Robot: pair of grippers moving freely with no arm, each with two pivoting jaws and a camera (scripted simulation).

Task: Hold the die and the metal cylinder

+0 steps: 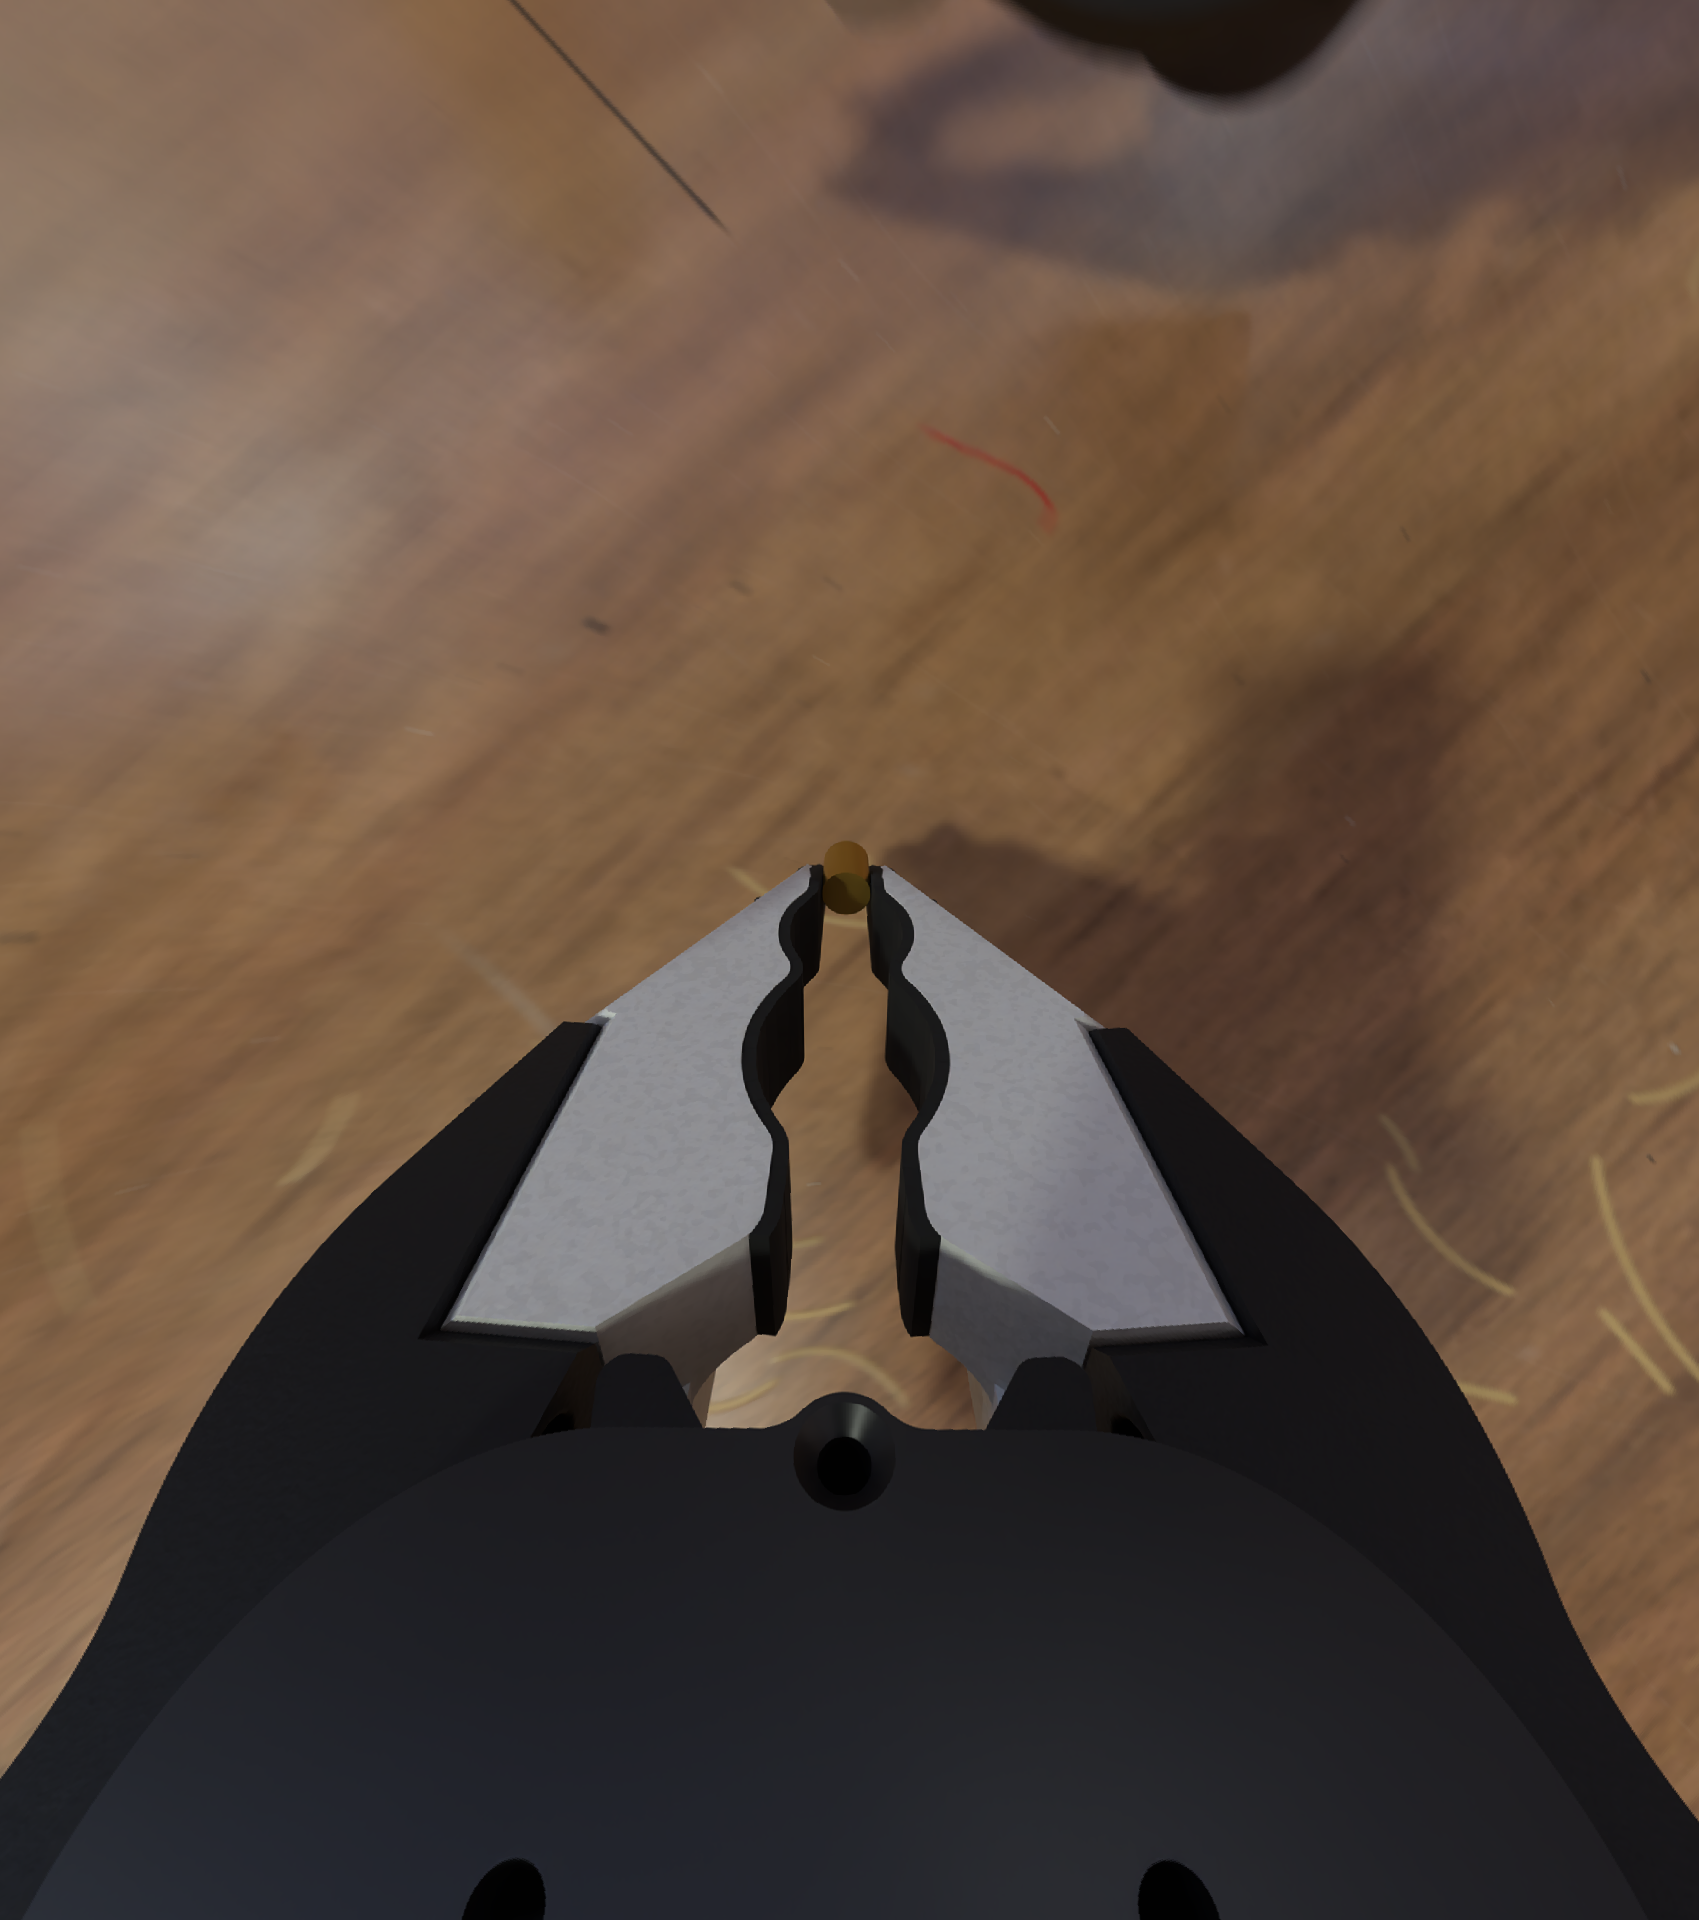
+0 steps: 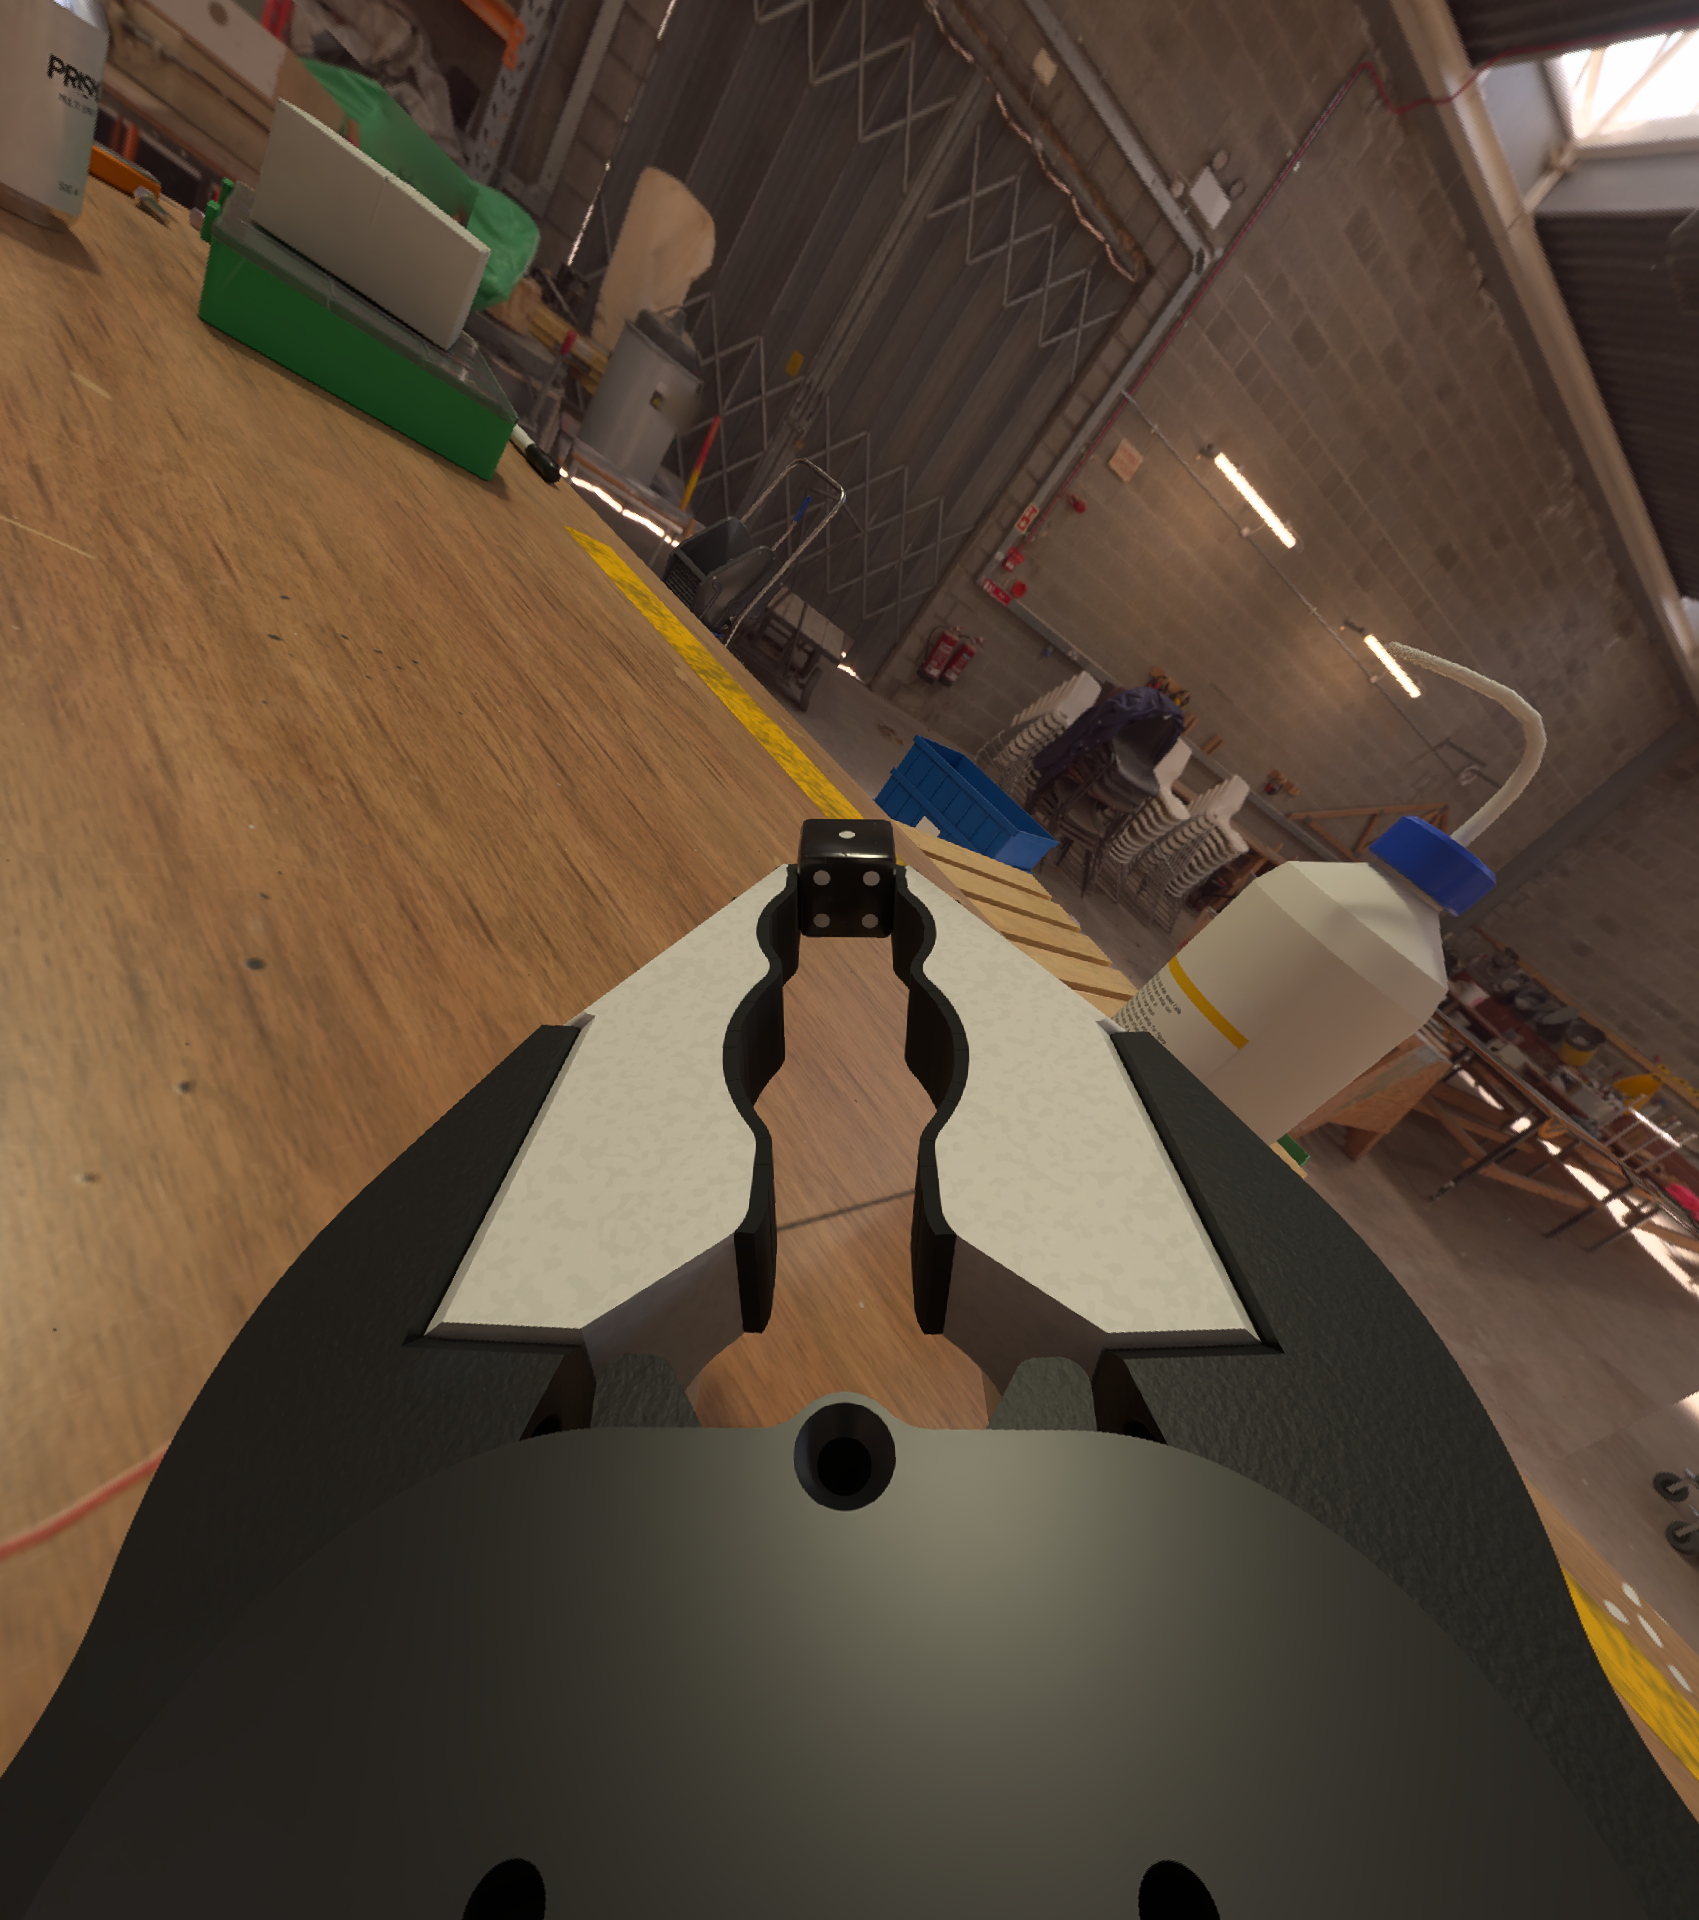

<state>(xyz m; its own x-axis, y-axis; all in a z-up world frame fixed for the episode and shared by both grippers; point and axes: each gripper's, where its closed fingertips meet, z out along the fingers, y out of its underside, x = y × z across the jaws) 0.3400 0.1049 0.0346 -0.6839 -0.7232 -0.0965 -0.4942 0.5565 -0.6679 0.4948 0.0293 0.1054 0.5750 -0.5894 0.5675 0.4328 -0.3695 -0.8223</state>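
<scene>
In the left wrist view my left gripper (image 1: 846, 896) is shut on a small brass-coloured metal cylinder (image 1: 846, 868), pinched between the very fingertips above the wooden table (image 1: 409, 623). In the right wrist view my right gripper (image 2: 846, 902) is shut on a black die (image 2: 846, 878) with white dots, held at the fingertips above the table (image 2: 253, 727). Neither gripper shows in the other's view.
A white bottle with a blue cap (image 2: 1312, 977) stands just right of my right gripper. A green tray with a white box (image 2: 357, 312) and a white container (image 2: 3, 104) stand at the far left. A dark object (image 1: 1209, 42) sits at the left view's top edge.
</scene>
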